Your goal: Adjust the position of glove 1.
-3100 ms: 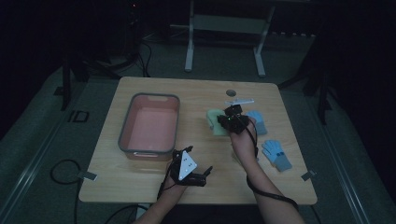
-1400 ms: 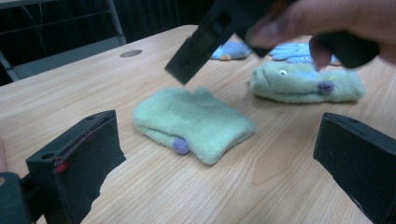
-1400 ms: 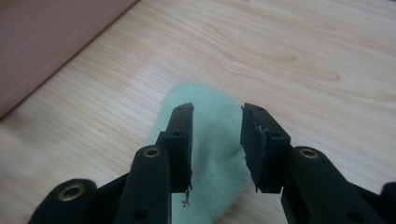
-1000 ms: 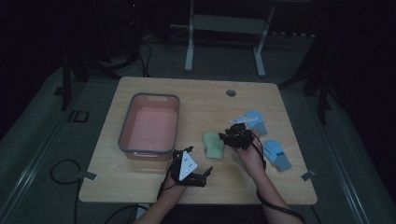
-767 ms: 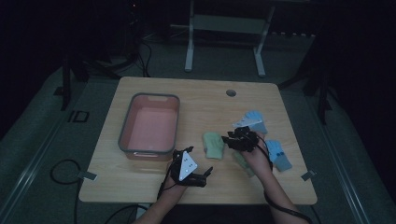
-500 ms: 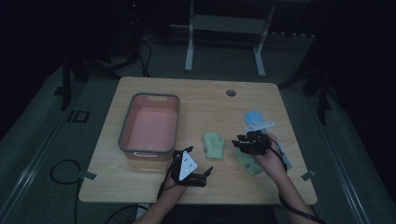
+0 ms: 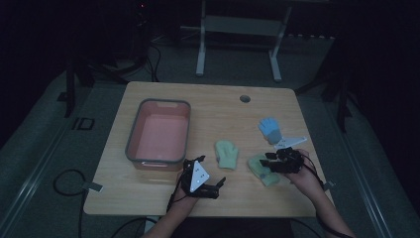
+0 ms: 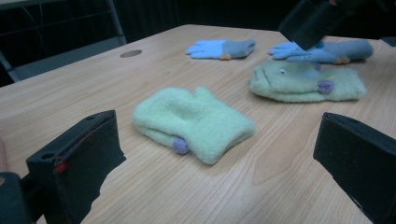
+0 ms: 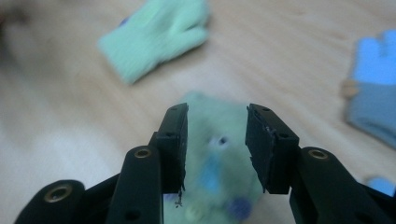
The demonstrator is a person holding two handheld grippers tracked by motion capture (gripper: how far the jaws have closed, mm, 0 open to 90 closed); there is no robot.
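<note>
Two green mittens lying on table [image 7: 148, 198] in high view; we are hovering right gripper [image 7: 270, 162] over near-right mitten [image 7: 261, 168]. 
Left gripper view: we are holding left gripper [image 8: 219, 168] wide, empty, facing other mitten [image 8: 194, 121]. 
Right gripper view: jaws partly apart, just been opening, nothing gripped, mitten below.

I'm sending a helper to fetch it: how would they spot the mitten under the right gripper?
Start at the pink tub on the table's left and go right past the plain green mitten. The next green mitten lies under the right gripper. Unlike its plain twin, it has a face with a blue patch.
</note>
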